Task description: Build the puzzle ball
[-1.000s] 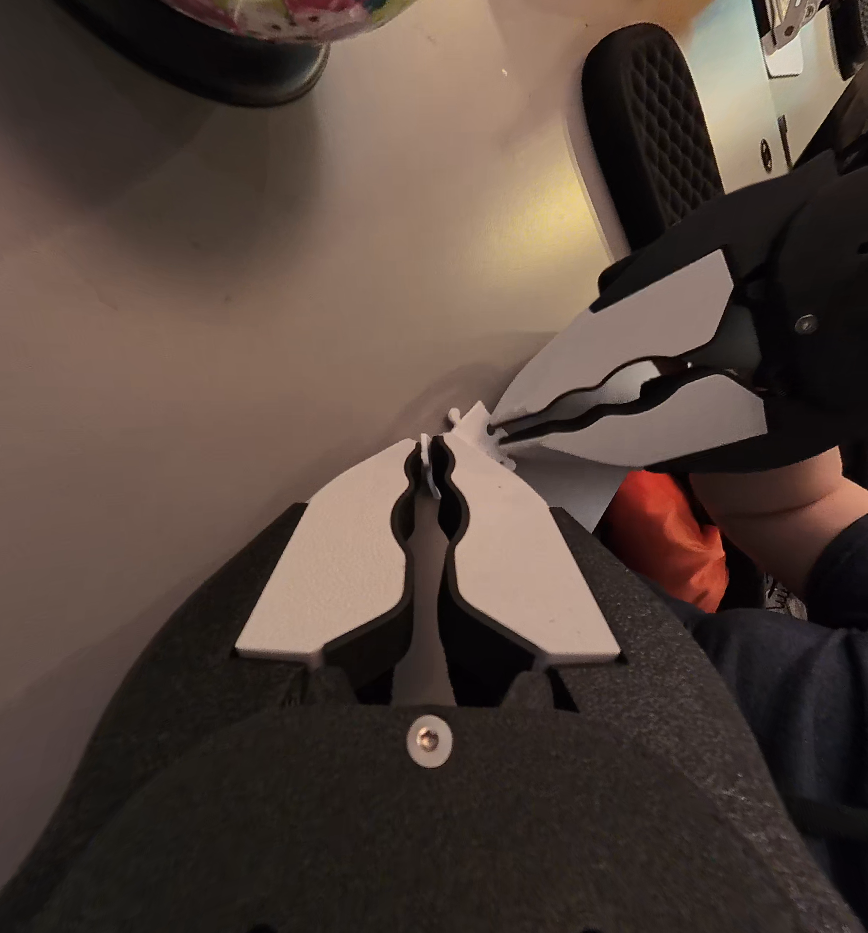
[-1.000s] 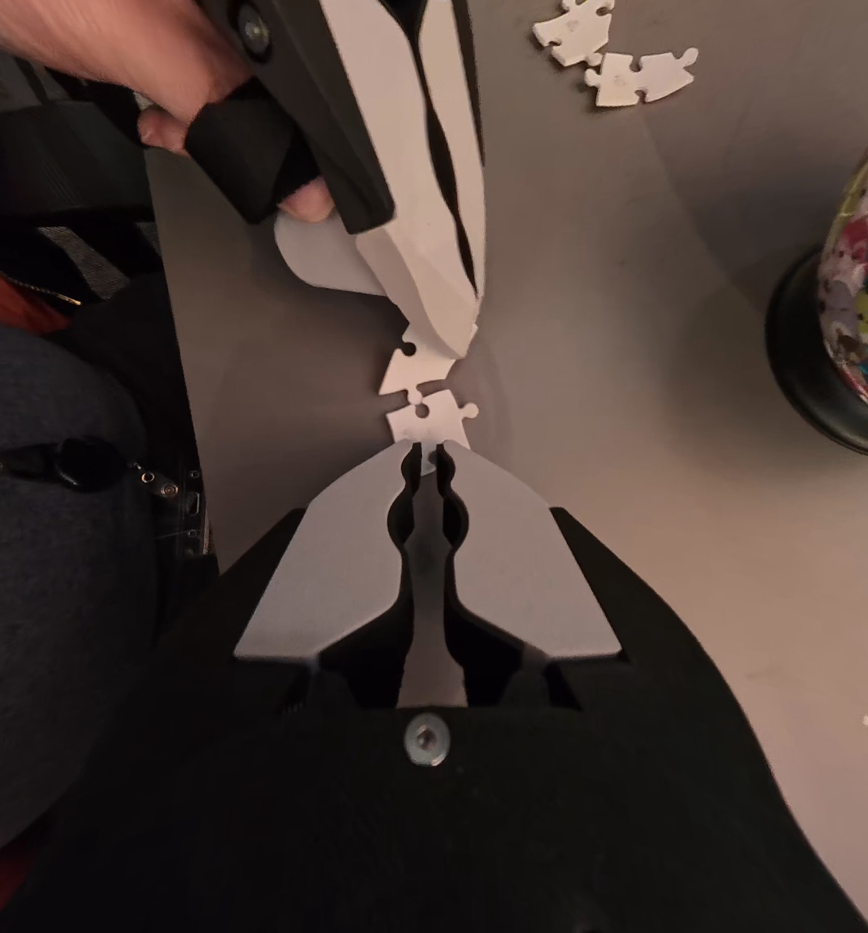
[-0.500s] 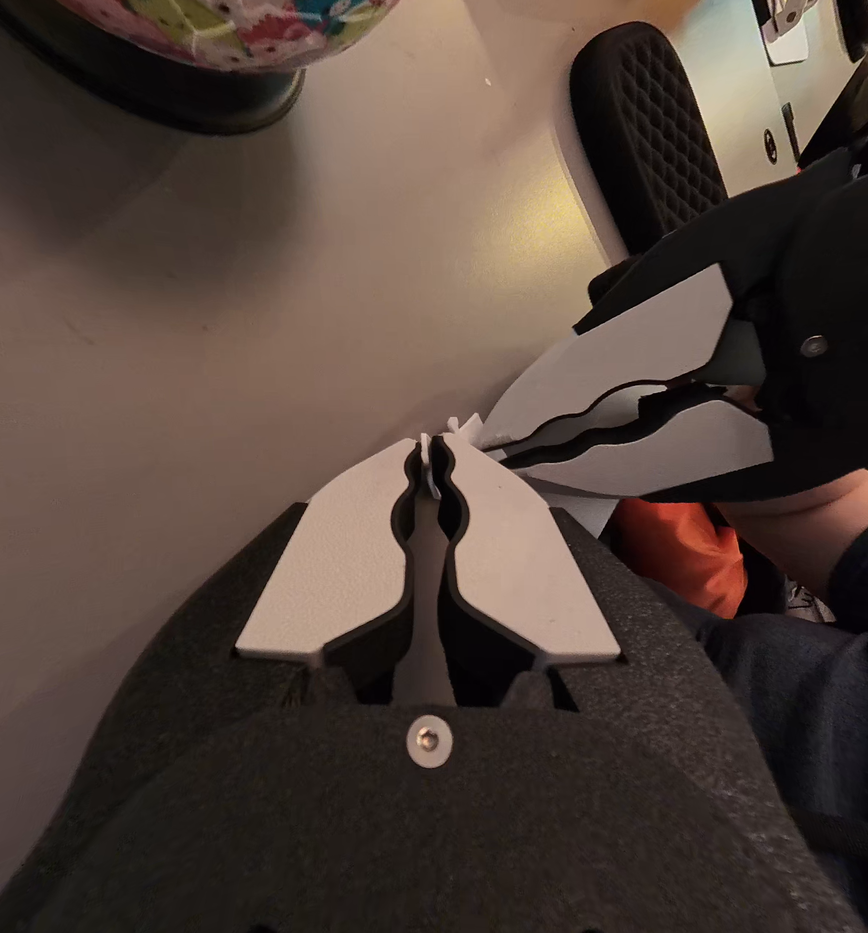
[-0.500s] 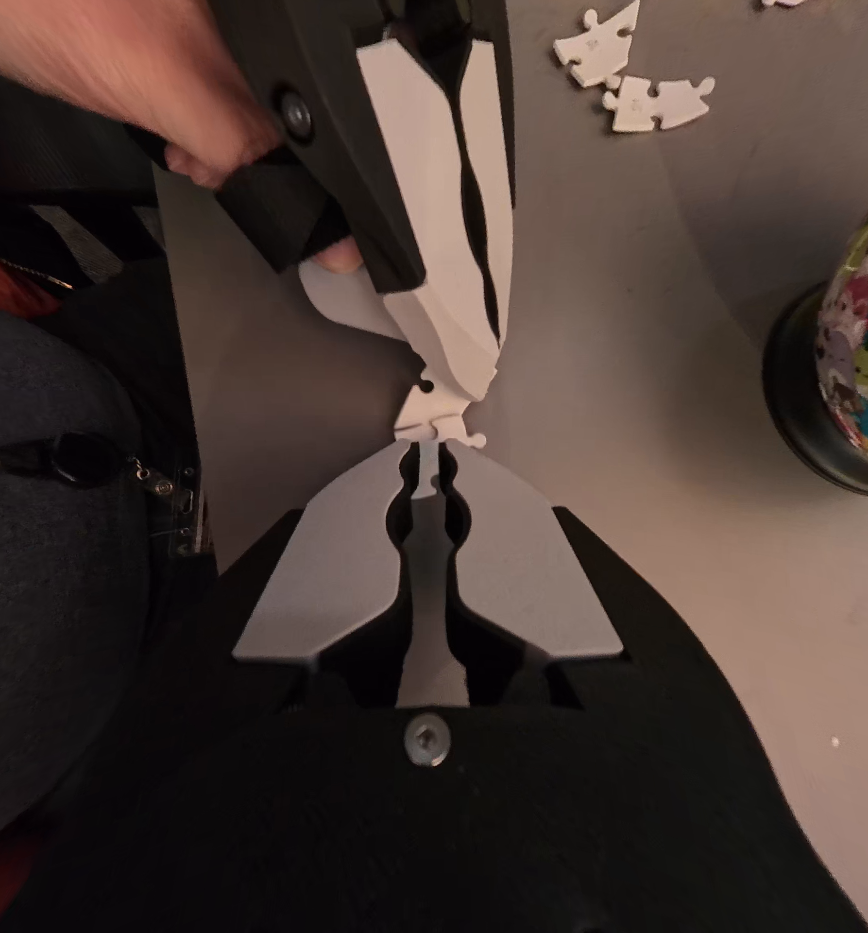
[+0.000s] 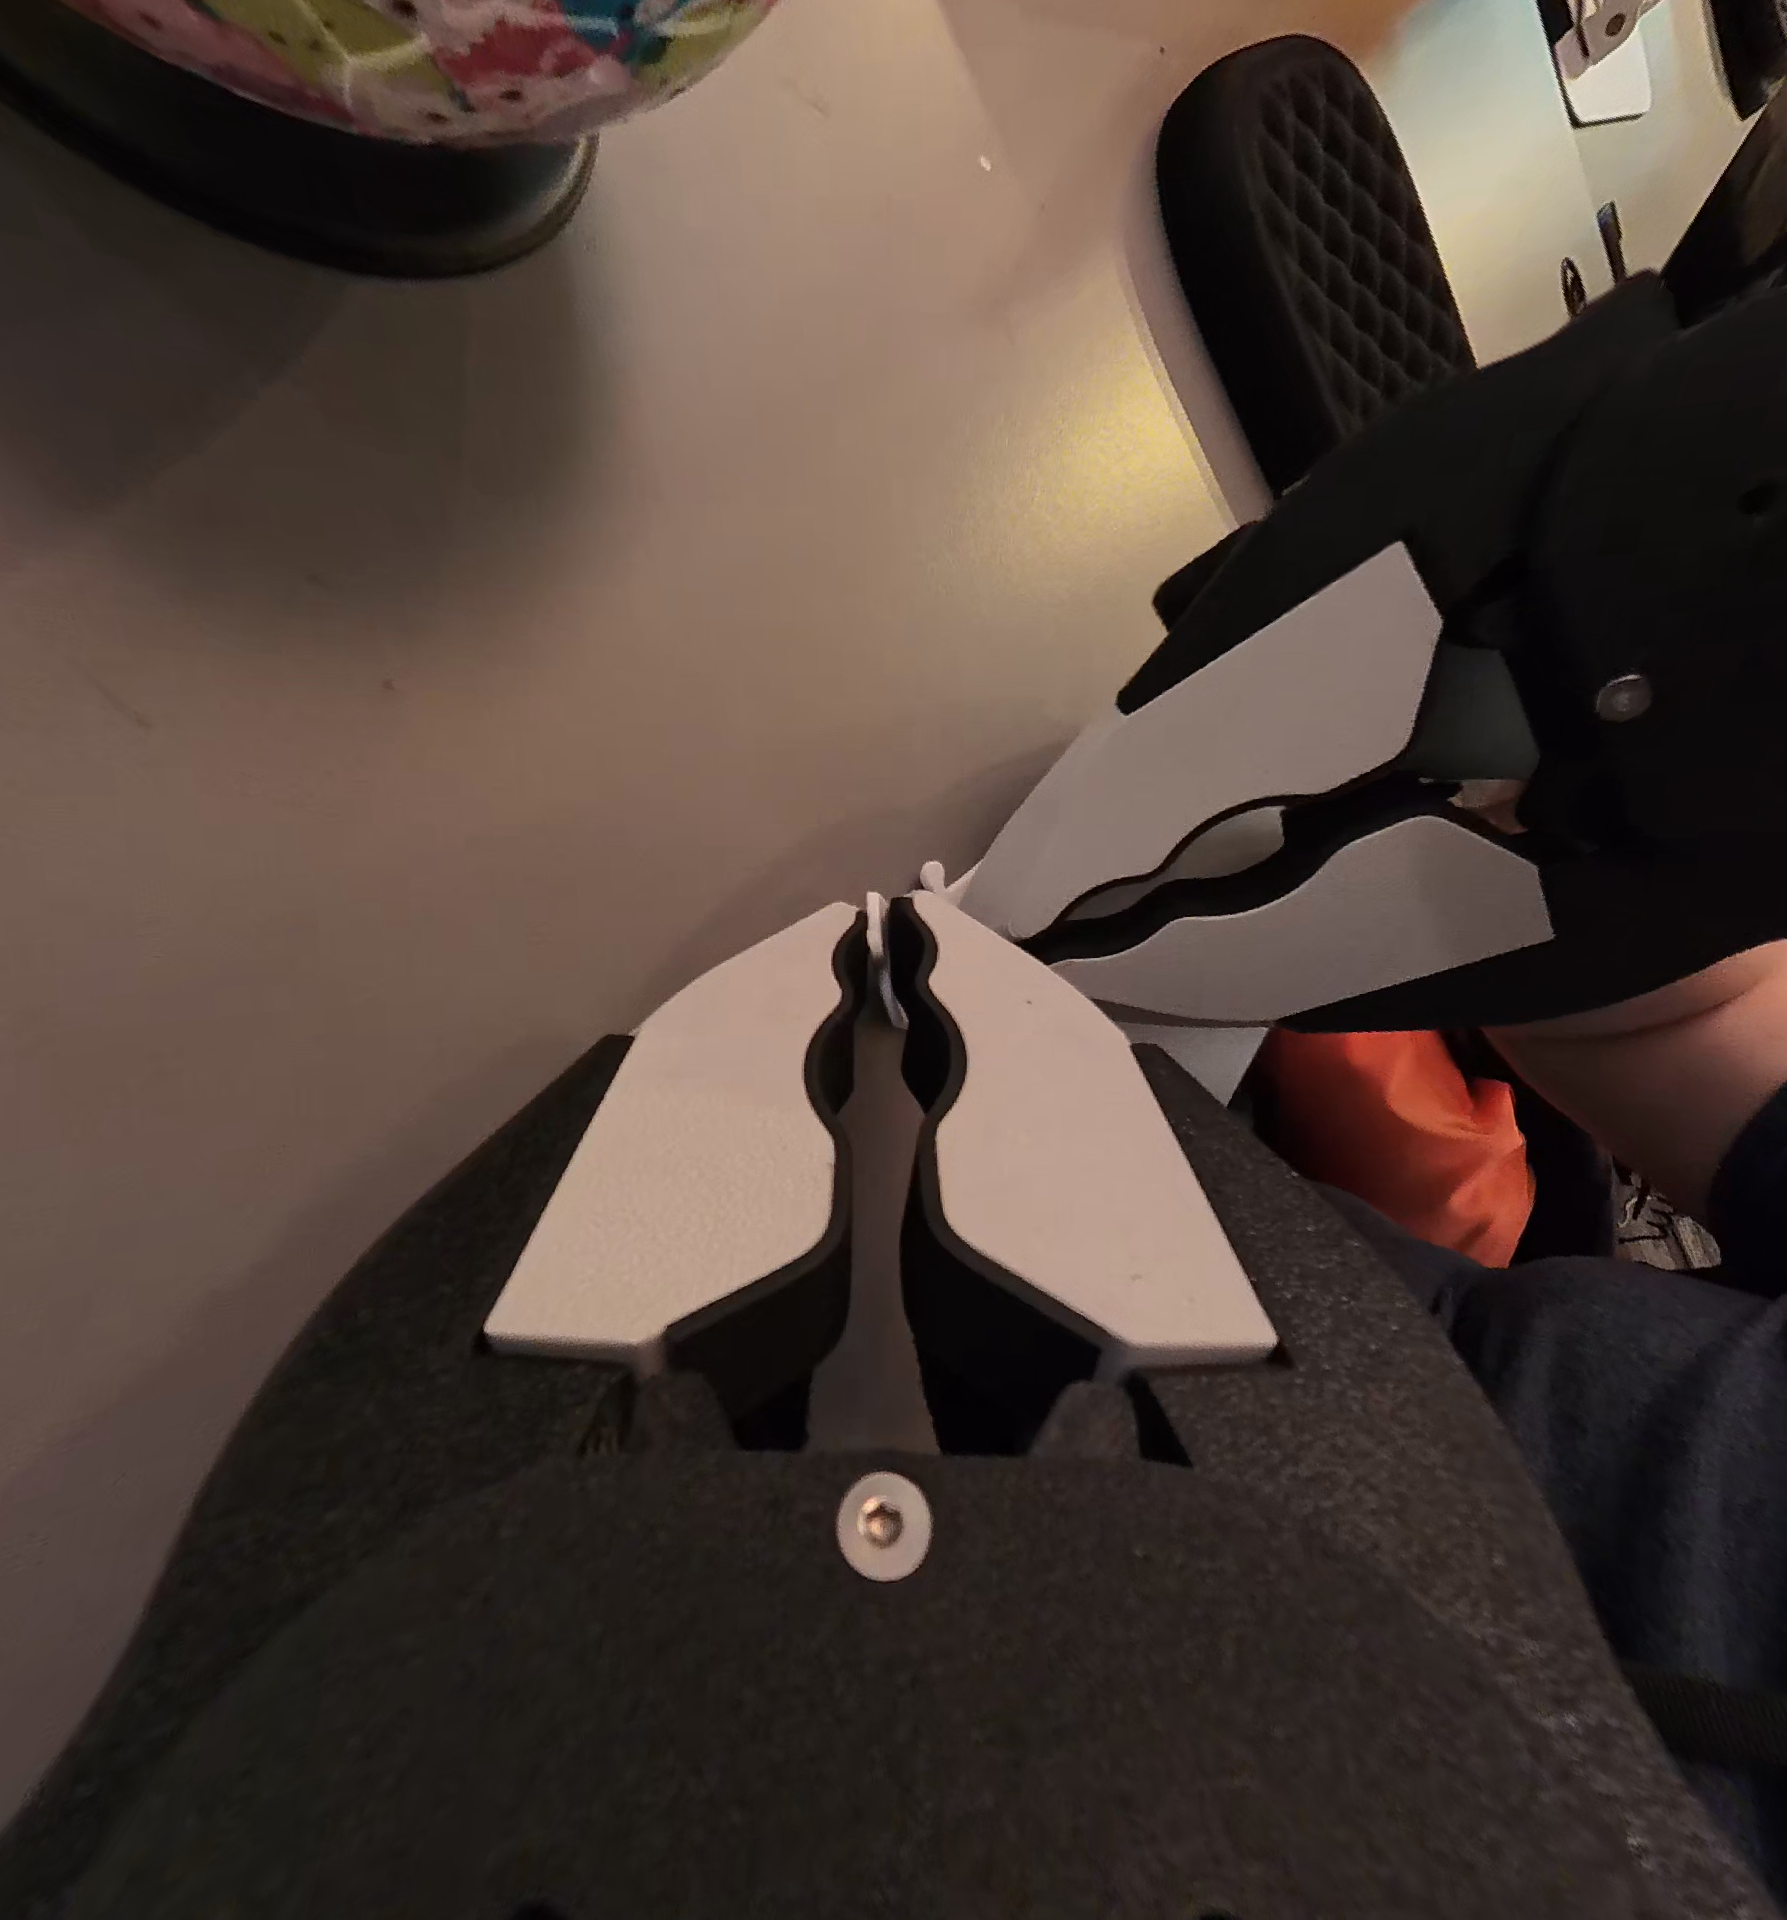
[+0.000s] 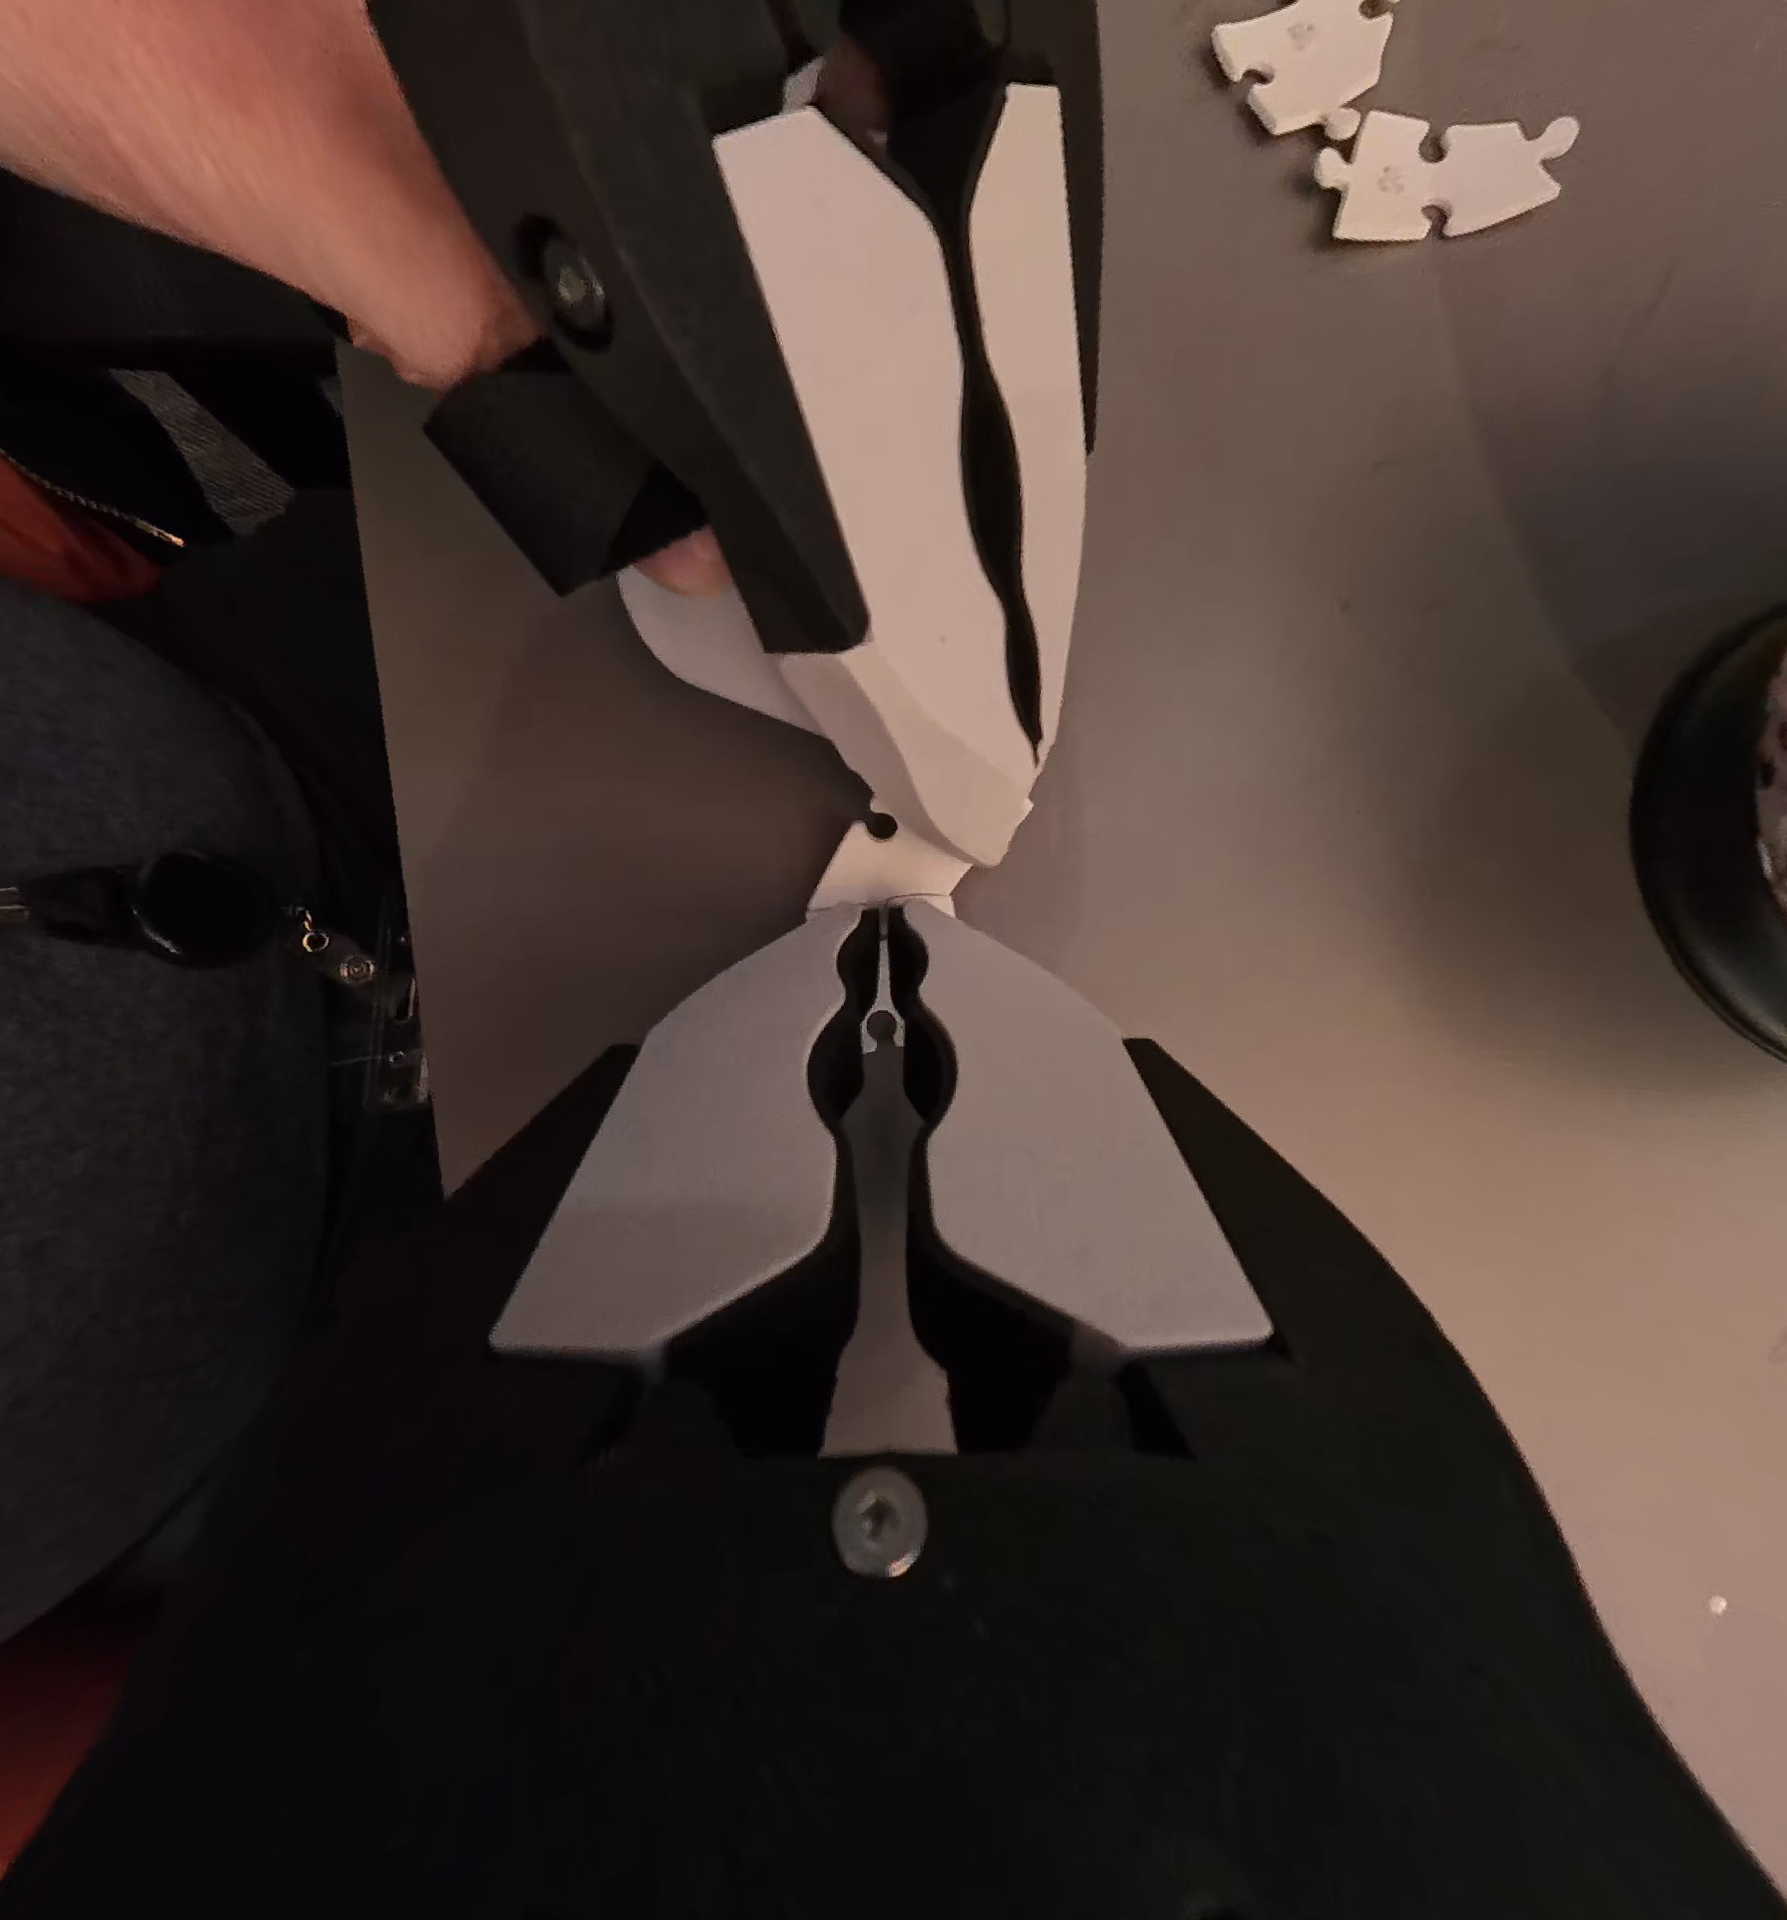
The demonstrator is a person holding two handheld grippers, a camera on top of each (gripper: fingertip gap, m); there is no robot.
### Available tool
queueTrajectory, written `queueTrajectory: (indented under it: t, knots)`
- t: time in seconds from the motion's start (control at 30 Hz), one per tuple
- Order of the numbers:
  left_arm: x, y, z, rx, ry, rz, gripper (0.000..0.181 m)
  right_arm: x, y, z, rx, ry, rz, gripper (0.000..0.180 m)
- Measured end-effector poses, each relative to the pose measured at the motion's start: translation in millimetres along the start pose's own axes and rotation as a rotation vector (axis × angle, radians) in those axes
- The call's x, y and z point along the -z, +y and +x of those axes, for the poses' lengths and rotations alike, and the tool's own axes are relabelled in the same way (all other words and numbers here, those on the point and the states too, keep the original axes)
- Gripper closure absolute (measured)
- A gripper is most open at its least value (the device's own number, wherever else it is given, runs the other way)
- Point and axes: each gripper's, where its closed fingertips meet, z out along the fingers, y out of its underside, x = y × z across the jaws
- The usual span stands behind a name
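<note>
Clamping white pieces (image 6: 894, 868), both claws.

Both grippers' (image 6: 884, 920) jaws pinch joined pieces (image 6: 894, 868).

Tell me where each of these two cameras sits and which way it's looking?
Left wrist view: rides the left tool, looking along its fingers across the table; a sleeved forearm shows.
Right wrist view: rides the right tool, looking down at the table; a hand shows.
Shared: both tools, white puzzle pieces pinched between, the puzzle ball.
</note>
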Motion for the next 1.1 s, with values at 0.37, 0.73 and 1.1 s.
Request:
queueTrajectory:
  t: [0.37, 0.73, 1.1]
  knots:
    - [-0.2, 1.4, -1.9, -0.004, 0.006, 0.010, 0.176, -1.5, 1.7, -1.8, 0.093, 0.004, -0.085, 0.177]
    - [0.7, 1.1, -0.6, -0.015, 0.023, 0.031, 0.176, -0.2, -0.6, -1.1, 0.084, -0.001, -0.044, 0.175]
    - [15.5, -15.8, 20.4, -0.207, 0.080, 0.207, 0.179, 45.7, -5.2, 23.8, -0.293, -0.148, 0.399, 0.153]
